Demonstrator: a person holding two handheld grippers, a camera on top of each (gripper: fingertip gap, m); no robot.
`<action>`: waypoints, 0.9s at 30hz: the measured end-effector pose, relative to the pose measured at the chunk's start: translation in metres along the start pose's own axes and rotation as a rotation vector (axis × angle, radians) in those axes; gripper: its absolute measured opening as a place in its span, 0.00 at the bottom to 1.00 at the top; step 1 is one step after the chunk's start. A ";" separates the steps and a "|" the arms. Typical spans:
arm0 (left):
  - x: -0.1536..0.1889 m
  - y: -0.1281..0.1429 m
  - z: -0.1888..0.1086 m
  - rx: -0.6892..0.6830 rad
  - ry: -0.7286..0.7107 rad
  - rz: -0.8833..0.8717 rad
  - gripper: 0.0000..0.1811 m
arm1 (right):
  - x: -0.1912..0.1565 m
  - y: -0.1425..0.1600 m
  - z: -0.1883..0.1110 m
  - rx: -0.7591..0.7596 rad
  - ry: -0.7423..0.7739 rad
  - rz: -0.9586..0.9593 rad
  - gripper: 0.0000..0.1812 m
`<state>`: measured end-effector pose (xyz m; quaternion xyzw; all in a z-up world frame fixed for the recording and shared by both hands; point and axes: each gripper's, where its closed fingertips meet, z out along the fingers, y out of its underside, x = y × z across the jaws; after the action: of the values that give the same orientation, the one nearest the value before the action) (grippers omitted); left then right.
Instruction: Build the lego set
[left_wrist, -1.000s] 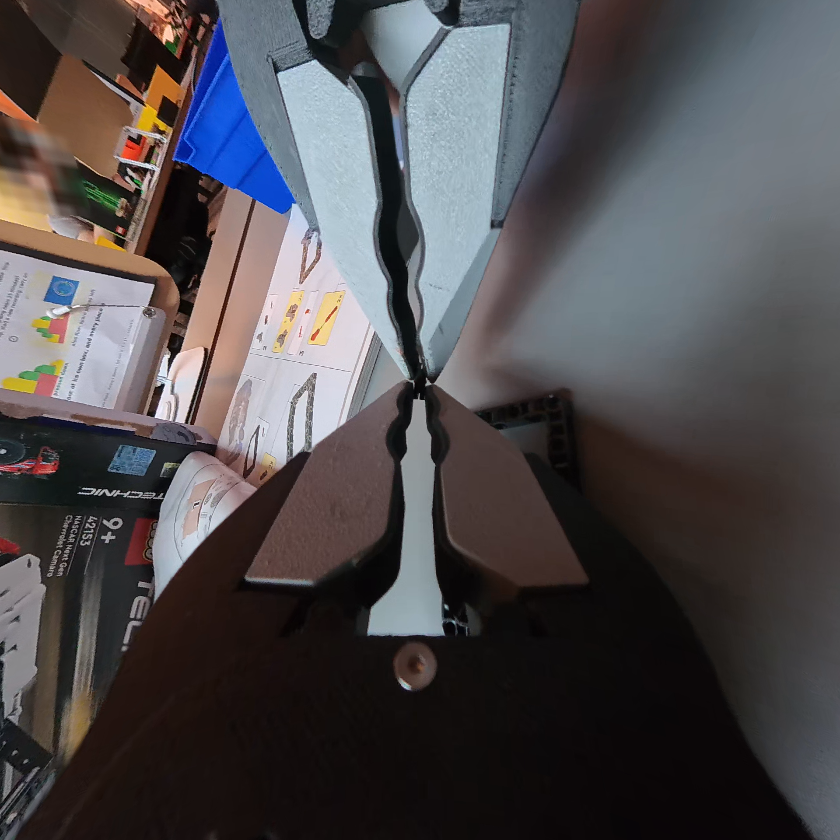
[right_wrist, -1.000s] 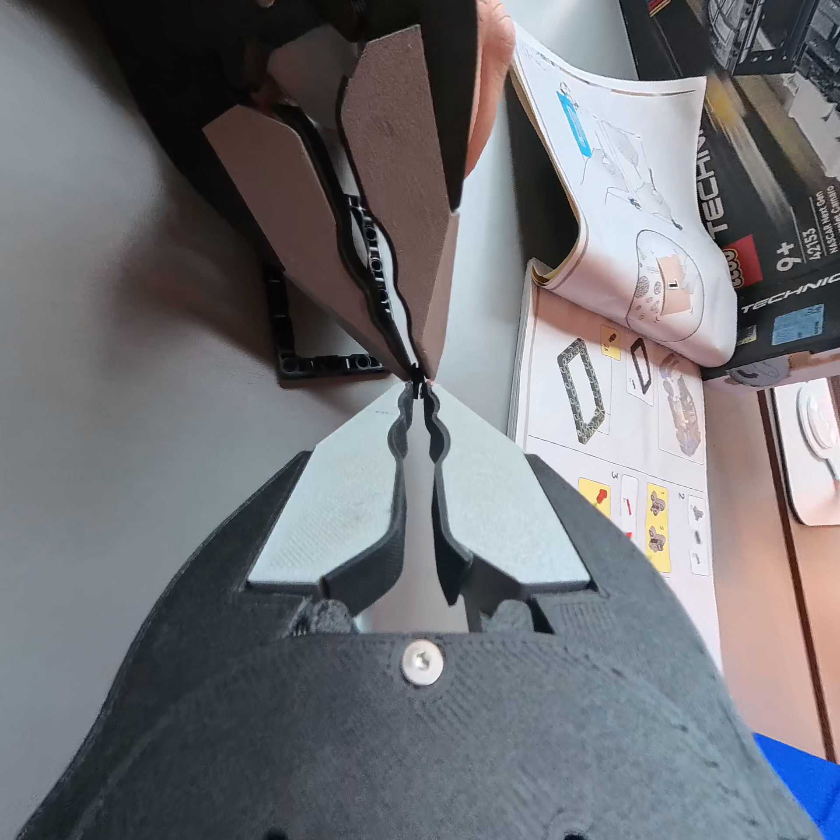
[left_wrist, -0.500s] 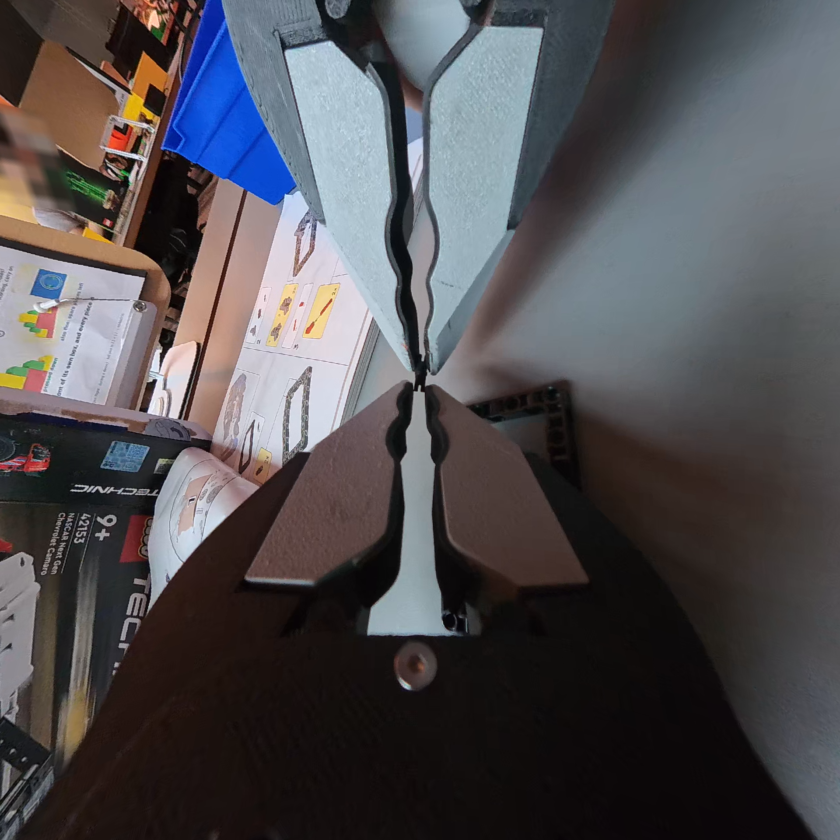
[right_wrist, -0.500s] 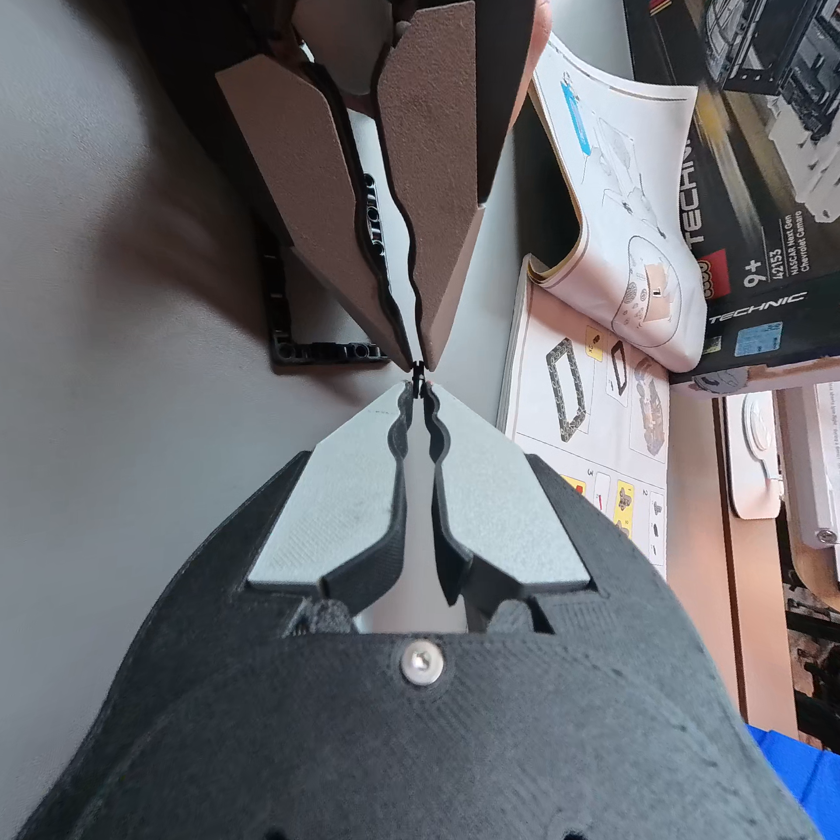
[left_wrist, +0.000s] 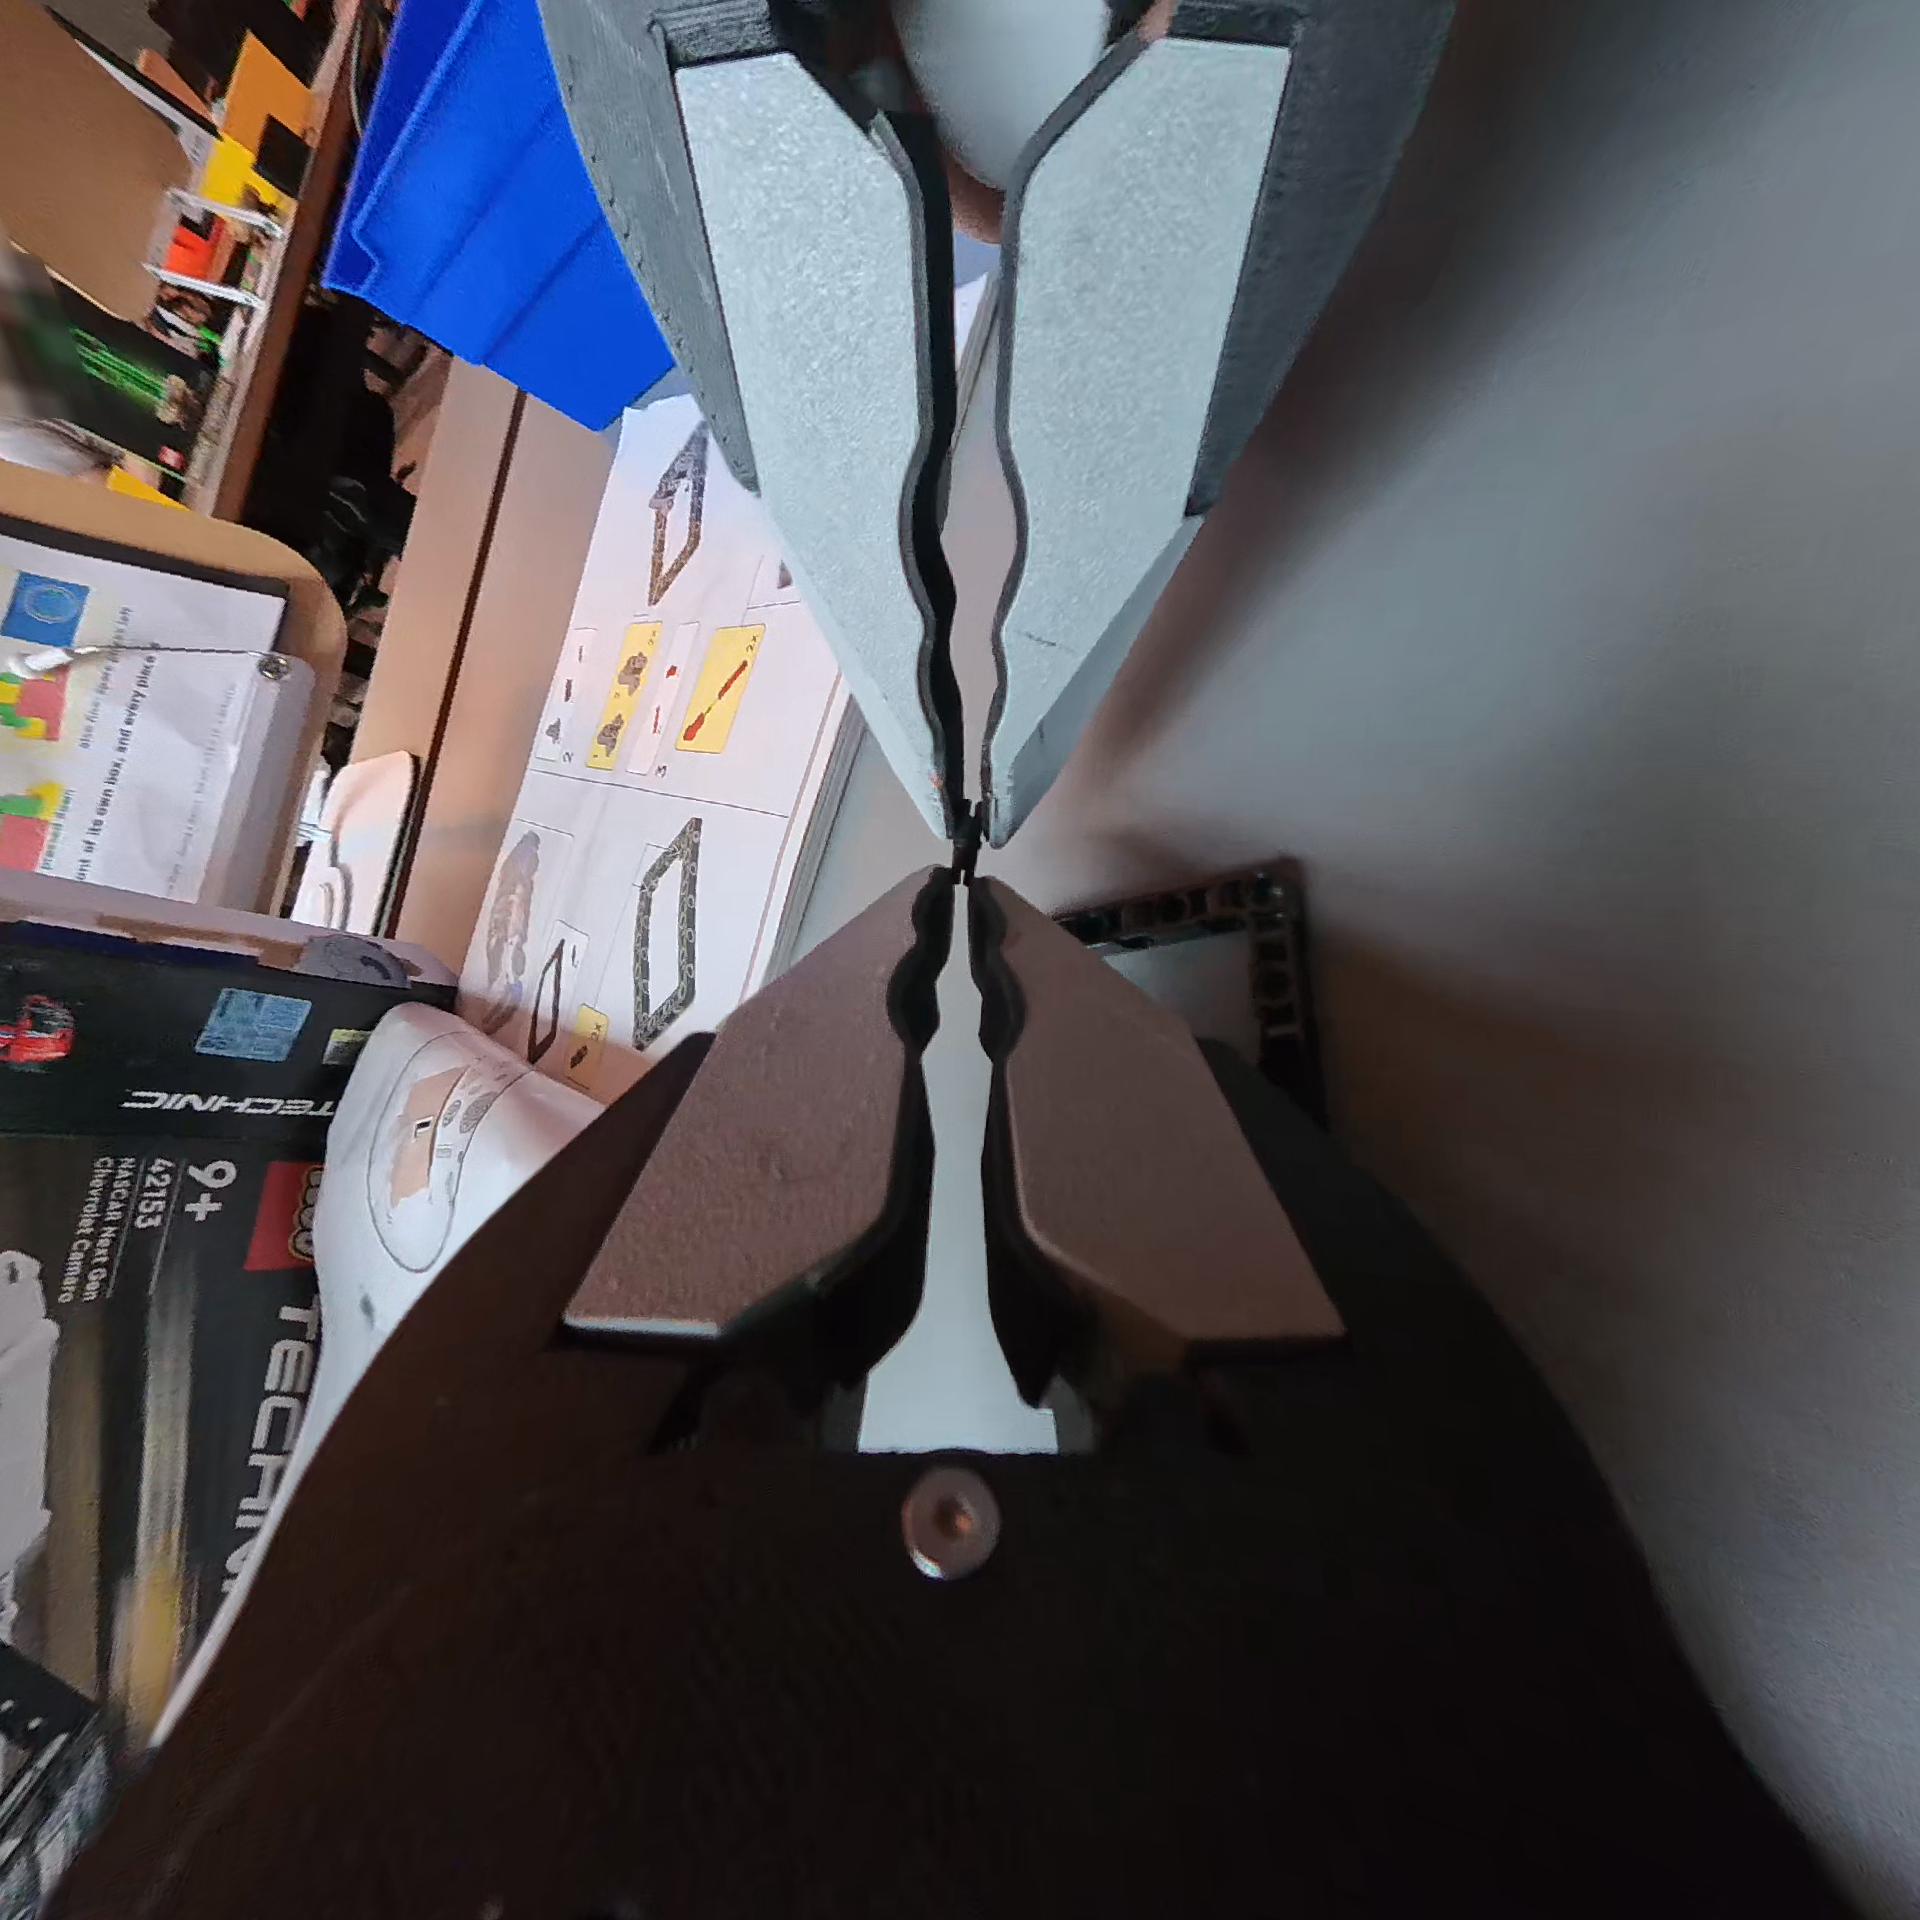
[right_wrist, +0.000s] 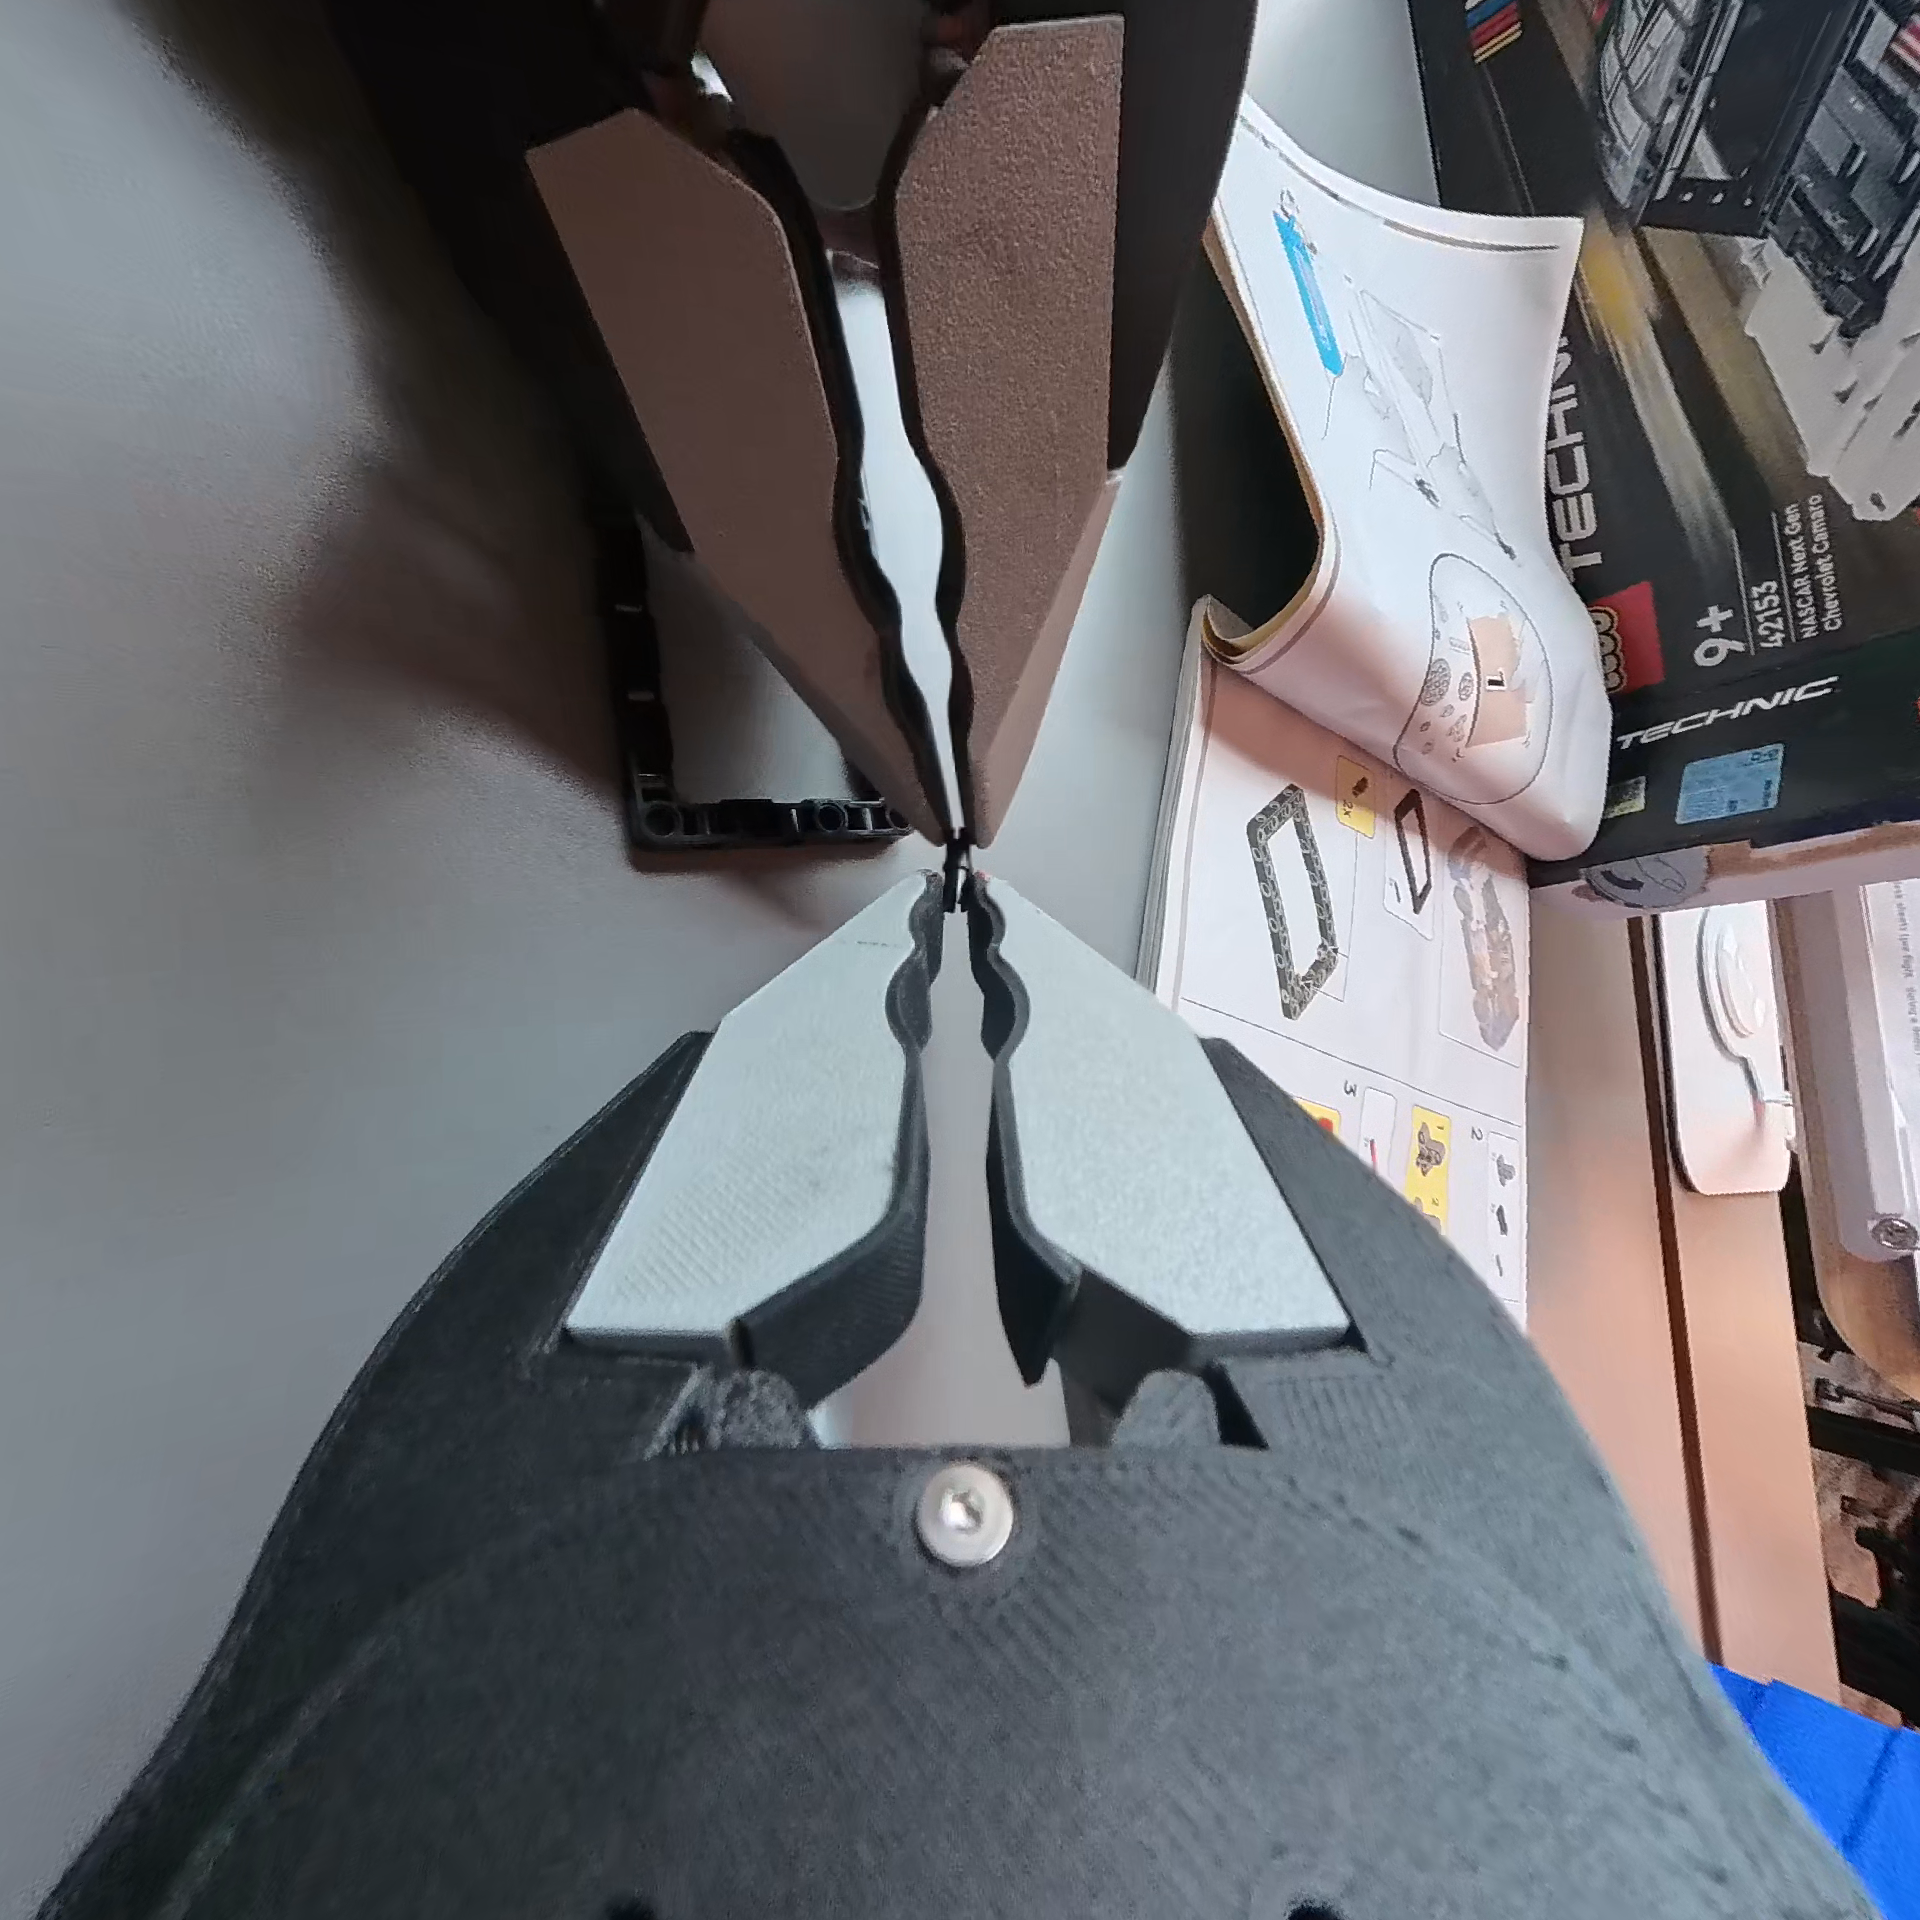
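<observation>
A tiny black lego pin (left_wrist: 966, 844) is pinched at one end by the clenched left gripper (left_wrist: 962, 879) and at the other by the clenched right gripper (right_wrist: 954, 881), tip to tip. A black lego frame (right_wrist: 764, 821) is seen on the grey tabletop (right_wrist: 312, 935) at 10 o'clock in the right wrist view, an open instruction booklet (right_wrist: 1351, 935) at 3 o'clock

You are working over a pale grey tabletop (left_wrist: 1558, 727), smooth and matte, lit softly from one side so broad blurred shadows fall across it (right_wrist: 260, 520). Along its far edge runs a tan wooden surface (left_wrist: 468, 582) with a dark seam down it. Beyond that you can see a blue plastic bin (left_wrist: 488, 208), a brown cardboard box (left_wrist: 83, 156) and cluttered shelving (left_wrist: 218, 208) with yellow, orange and green items too blurred to identify. A rounded wooden board (left_wrist: 312, 644) carries a printed sheet.
</observation>
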<state>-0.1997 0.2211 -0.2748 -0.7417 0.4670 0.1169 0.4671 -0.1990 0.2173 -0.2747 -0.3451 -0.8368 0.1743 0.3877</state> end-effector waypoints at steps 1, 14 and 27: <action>0.000 0.000 0.000 -0.004 -0.011 0.014 0.01 | 0.000 0.000 -0.001 0.000 0.001 -0.001 0.01; 0.002 -0.004 -0.004 -0.010 -0.028 0.088 0.00 | -0.002 -0.004 -0.006 0.034 -0.030 0.010 0.01; 0.006 -0.016 -0.013 0.062 -0.022 0.063 0.00 | -0.008 -0.005 -0.007 0.039 -0.067 0.006 0.01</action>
<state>-0.1872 0.2091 -0.2614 -0.7104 0.4884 0.1250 0.4911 -0.1920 0.2084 -0.2721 -0.3340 -0.8447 0.2034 0.3656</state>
